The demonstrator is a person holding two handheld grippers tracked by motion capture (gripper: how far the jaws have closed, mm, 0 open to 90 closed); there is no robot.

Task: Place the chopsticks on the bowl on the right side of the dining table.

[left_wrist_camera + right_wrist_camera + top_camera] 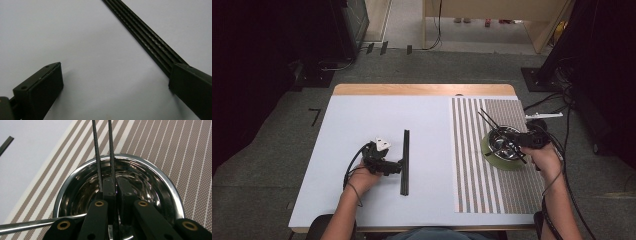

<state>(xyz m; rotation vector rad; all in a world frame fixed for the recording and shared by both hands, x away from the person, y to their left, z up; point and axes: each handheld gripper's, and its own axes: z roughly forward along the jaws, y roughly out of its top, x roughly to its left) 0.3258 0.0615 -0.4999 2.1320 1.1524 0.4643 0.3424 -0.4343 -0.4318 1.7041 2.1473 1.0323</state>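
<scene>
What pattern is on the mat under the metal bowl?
Brown and white stripes on the mat, clearest in the right gripper view, beneath the bowl.

The right hand-held gripper (116, 187) hangs over a shiny steel bowl (160, 185), its jaws pressed together on thin dark chopsticks (98, 157) that run up past the bowl's far rim. The bowl stands on a brown-and-white striped mat (180, 145). A metal rod (37, 223) crosses the near rim at lower left. Pale counter (32, 150) lies beyond the mat.
</scene>
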